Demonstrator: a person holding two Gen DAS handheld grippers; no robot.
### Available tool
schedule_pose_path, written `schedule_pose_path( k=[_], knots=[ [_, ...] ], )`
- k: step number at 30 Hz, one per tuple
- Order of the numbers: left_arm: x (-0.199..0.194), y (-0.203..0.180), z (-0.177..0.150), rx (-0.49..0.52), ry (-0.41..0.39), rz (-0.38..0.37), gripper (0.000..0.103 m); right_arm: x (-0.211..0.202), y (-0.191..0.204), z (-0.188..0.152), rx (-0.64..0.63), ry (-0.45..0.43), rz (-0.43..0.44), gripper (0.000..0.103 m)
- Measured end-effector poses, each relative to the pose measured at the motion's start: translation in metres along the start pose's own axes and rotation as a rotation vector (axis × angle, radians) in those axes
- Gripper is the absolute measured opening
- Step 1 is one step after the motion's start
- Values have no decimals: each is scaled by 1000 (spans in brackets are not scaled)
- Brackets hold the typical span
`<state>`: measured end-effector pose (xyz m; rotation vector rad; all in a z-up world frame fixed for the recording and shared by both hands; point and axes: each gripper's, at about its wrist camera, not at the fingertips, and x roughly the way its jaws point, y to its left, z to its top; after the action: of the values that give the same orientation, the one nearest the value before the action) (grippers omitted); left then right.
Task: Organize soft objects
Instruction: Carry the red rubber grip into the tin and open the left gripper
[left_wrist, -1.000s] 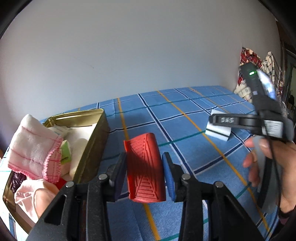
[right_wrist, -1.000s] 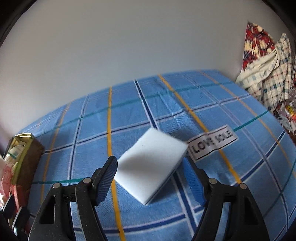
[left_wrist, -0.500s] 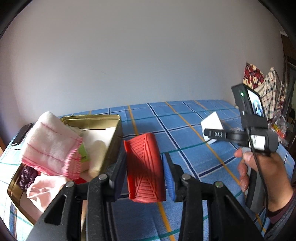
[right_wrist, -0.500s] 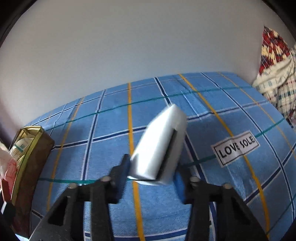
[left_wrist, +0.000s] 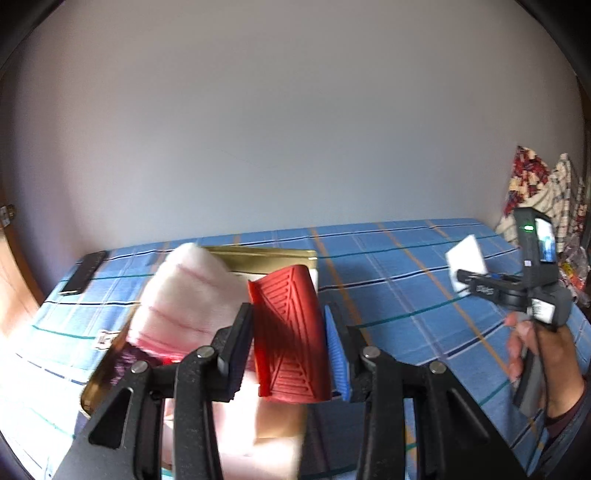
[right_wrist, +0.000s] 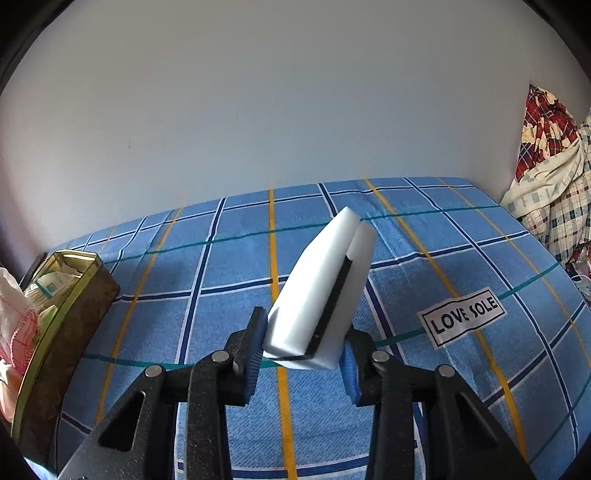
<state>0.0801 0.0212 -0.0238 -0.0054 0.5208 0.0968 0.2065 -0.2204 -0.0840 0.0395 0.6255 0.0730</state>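
My left gripper (left_wrist: 288, 343) is shut on a red ribbed soft pad (left_wrist: 290, 332) and holds it above the near end of a gold tin (left_wrist: 266, 254). The tin holds a pink-and-white folded cloth (left_wrist: 184, 291) and other soft items; it also shows in the right wrist view (right_wrist: 70, 306) at the far left. My right gripper (right_wrist: 303, 350) is shut on a white sponge (right_wrist: 317, 291) with a dark layer, lifted off the blue checked bedsheet (right_wrist: 221, 266). In the left wrist view the right gripper (left_wrist: 469, 280) holds the sponge (left_wrist: 465, 254) at the right.
A dark phone (left_wrist: 83, 271) lies at the bed's far left edge. A "LOVE SOLE" label (right_wrist: 461, 315) is sewn on the sheet. Checked clothes (right_wrist: 554, 177) are piled at the right. A plain wall stands behind the bed.
My right gripper closed on the white sponge and lifted it off the sheet, tilting it upright. My left gripper moved left with the red pad, over the tin.
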Motion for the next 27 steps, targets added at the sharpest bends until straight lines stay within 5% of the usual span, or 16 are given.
schedule_pose_path(
  k=[11,27],
  knots=[
    [10,71,-4,-78,64,134,37,-19,12,-2,-38,-106,-8,39],
    [63,96,-21,-115,241,79,37,-45,45,-15,-135,-213,2,39]
  ],
)
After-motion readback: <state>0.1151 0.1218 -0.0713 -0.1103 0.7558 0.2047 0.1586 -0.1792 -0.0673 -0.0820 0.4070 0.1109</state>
